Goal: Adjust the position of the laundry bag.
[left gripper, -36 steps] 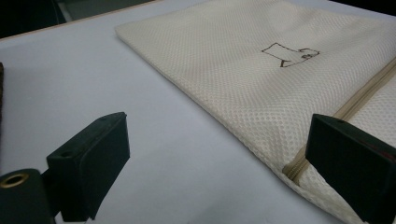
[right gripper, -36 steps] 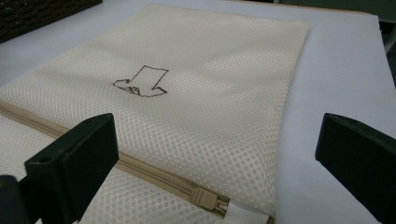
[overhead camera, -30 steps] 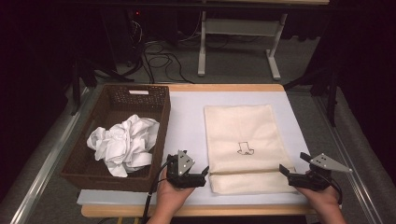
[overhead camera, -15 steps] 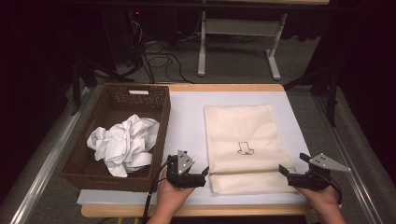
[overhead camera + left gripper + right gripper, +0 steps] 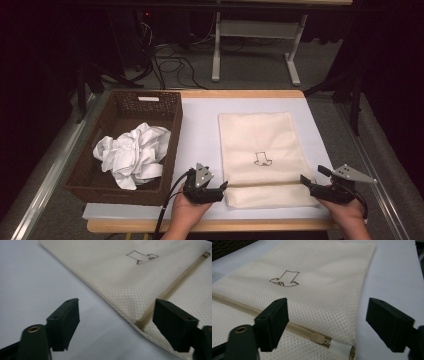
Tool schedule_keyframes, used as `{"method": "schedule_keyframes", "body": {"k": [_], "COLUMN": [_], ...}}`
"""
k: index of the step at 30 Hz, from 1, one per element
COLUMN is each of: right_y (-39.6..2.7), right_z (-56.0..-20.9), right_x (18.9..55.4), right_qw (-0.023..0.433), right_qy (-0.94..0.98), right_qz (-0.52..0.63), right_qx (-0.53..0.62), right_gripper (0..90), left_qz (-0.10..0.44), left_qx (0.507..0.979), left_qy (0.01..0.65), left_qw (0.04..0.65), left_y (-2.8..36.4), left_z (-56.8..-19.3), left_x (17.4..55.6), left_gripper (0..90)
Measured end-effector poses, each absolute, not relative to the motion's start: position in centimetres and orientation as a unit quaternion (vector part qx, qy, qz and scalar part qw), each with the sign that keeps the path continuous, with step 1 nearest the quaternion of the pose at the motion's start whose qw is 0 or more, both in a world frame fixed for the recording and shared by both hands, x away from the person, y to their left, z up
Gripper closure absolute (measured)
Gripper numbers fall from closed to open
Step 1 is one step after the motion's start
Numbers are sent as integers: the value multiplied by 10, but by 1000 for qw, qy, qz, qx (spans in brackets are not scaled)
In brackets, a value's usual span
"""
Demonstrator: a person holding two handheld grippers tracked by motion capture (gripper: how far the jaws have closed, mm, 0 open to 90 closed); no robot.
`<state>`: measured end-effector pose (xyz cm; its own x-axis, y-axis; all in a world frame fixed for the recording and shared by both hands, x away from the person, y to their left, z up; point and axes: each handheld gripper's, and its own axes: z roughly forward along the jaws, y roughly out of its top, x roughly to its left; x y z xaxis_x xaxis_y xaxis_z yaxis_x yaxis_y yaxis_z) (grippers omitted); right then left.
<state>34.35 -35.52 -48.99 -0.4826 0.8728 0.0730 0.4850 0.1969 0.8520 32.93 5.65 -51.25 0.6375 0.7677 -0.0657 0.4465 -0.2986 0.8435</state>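
Since the earlier frame both grippers' jaws have been closing a bit; hands otherwise parked in the same spots, bag and basket unmoved.

Left gripper (image 5: 216,190) sits at the near-left corner of the cream mesh zip bag (image 5: 262,155). In the left gripper view the jaws are well apart; the bag's edge and the end of its beige zipper (image 5: 160,300) lie between them, closer to one jaw, pads not pressing on anything.

Right gripper (image 5: 306,181) is at the bag's near-right corner. Right gripper view: jaws wide, gripping nothing, straddling the bag's side edge; the zipper pull (image 5: 320,339) is just ahead between them, untouched.

Bag lies flat on the white table mat (image 5: 200,125), right of centre, small dark arrow outline (image 5: 262,160) printed mid-panel, zipper running across near the person's end.

Dark brown wicker basket (image 5: 167,107) on the left of the mat, holding a crumpled white cloth (image 5: 130,155); well apart from both grippers' jaws.
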Motion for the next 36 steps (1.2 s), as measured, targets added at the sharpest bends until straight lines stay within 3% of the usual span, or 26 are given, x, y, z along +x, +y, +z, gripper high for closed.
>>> {"method": "schedule_keyframes", "body": {"k": [5, 15, 25, 32, 36], "right_y": [-361, -369, -369, -374, -372], "right_z": [-491, -499, -503, -505, -503], "right_x": [345, 341, 343, 346, 346], "right_qw": [201, 195, 176, 159, 160], "right_qy": [739, 747, 760, 757, 763], "right_qz": [431, 384, 356, 359, 358], "right_qx": [476, 506, 514, 523, 514], "right_gripper": [385, 589, 628, 774, 815], "left_qz": [163, 130, 122, 118, 134], "left_qx": [810, 817, 825, 824, 825], "left_qy": [367, 376, 372, 372, 364], "left_qw": [428, 417, 406, 411, 411], "left_y": [43, 35, 30, 28, 26], "left_z": [-518, -522, -523, -523, -522], "left_x": [330, 340, 341, 341, 340], "left_gripper": [349, 432, 556, 714, 793]}}
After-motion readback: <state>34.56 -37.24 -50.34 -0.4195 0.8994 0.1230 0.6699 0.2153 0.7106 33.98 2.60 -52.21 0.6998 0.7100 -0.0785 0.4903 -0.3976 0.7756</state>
